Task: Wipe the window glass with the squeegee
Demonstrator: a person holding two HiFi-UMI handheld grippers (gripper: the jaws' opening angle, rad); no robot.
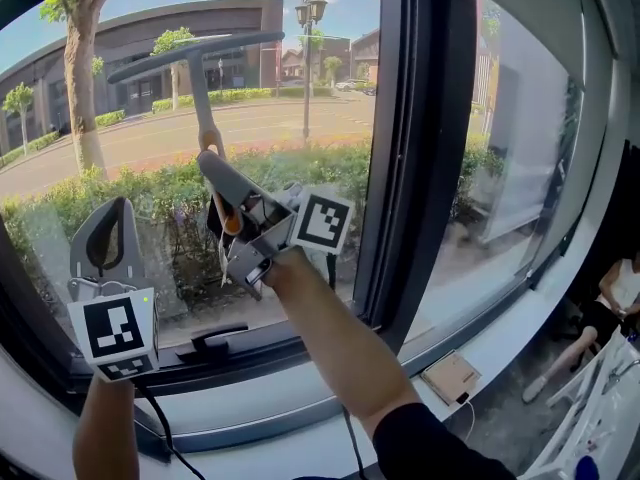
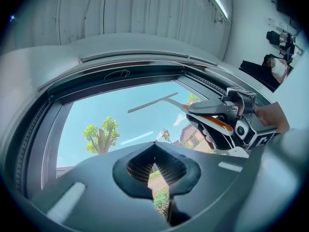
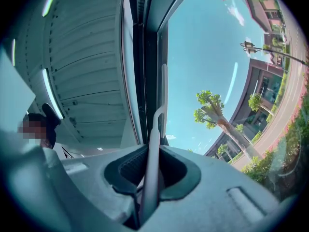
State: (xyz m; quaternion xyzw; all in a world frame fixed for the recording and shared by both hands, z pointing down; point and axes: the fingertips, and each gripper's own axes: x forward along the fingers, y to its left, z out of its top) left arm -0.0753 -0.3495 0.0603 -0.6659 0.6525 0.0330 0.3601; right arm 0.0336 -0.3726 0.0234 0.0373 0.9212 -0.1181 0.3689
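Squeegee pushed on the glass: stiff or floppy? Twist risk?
Squeegee probably light and fairly stiff: thin handle, long narrow blade. The right tongs pinch only the slim handle, so the wide blade may twist if pressed off-centre.

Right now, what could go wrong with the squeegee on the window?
1. The right gripper pinches only the squeegee's thin handle, far below the blade, so it might twist or slip when pushed.
2. The blade sits slanted against the window glass, so one end may lift and leave streaks.
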